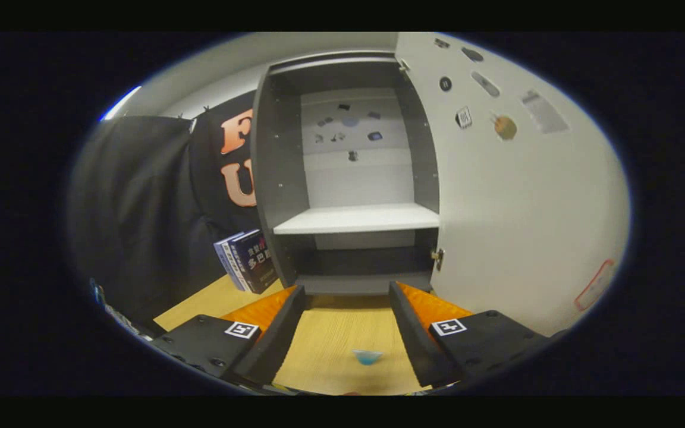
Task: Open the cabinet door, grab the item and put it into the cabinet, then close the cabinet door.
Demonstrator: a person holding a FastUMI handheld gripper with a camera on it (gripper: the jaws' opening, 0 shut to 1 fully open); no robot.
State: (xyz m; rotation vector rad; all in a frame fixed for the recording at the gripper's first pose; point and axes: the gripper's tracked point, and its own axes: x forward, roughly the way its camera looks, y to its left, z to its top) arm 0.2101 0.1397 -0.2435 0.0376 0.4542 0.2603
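Strong overhead light is washing the open cabinet door (515, 196) pale, while the cabinet (348, 178) interior below its shelf (357, 219) is sitting in deep shadow. Fisheye distortion is bowing the door's edges, and the gripper (347, 294), fingers apart, is blurring slightly nearby.

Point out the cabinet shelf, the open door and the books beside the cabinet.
shelf (357, 219), gripper view, its white top surface.
door (515, 202), gripper view, bare middle of its inner face.
books (253, 260), gripper view, front cover of the nearer book.
gripper (347, 292), gripper view, open, nothing between its fingers.
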